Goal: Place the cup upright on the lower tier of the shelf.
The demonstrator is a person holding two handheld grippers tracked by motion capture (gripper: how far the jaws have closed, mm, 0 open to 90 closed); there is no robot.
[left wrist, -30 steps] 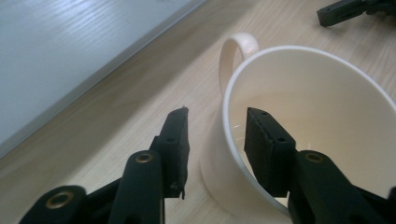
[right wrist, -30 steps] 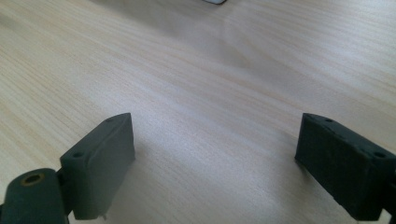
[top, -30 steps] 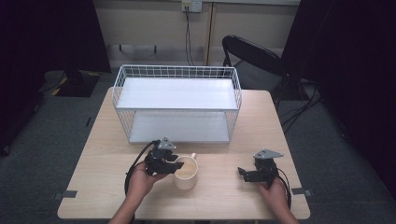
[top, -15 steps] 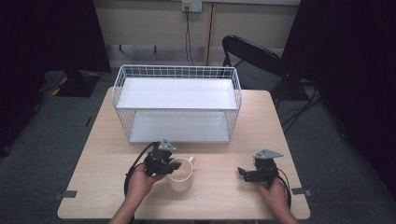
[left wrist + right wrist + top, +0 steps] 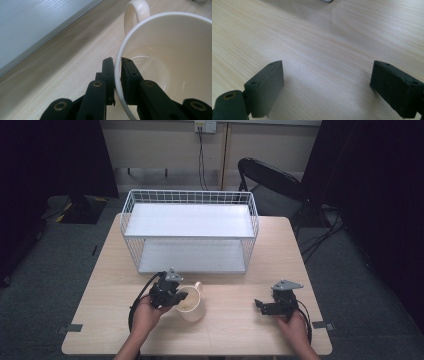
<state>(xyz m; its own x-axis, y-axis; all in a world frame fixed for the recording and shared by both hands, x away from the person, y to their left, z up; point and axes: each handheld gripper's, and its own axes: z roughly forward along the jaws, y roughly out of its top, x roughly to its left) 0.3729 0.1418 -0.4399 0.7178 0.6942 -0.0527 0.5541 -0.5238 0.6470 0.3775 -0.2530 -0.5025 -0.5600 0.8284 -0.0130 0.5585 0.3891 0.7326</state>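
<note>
- Cream glazed ceramic mug with 1 loop handle, standing upright on the pale wooden table, near edge, left of centre, just in front of the white 2-tier wire shelf rack.
- Left gripper clamped on the mug's left rim, jaws just drawn closed: 1 pad outside the wall, 1 inside, wall pinched between.
- Right gripper spread wide over bare table at near right, nothing between the jaws, well apart from the mug.
- Probably stiff, fairly heavy for a thin rim pinch; no give under the pads.
- Glossy glaze, so likely slippery; prone to swinging or slipping out if lifted fast or tilted.
- Brittle too: liable to chip or crack if dropped or knocked on the rack wires.
- Best holds: rim wall as now, seated deep, or the handle at the far side.
- Empty inside, so no spill risk.
</note>
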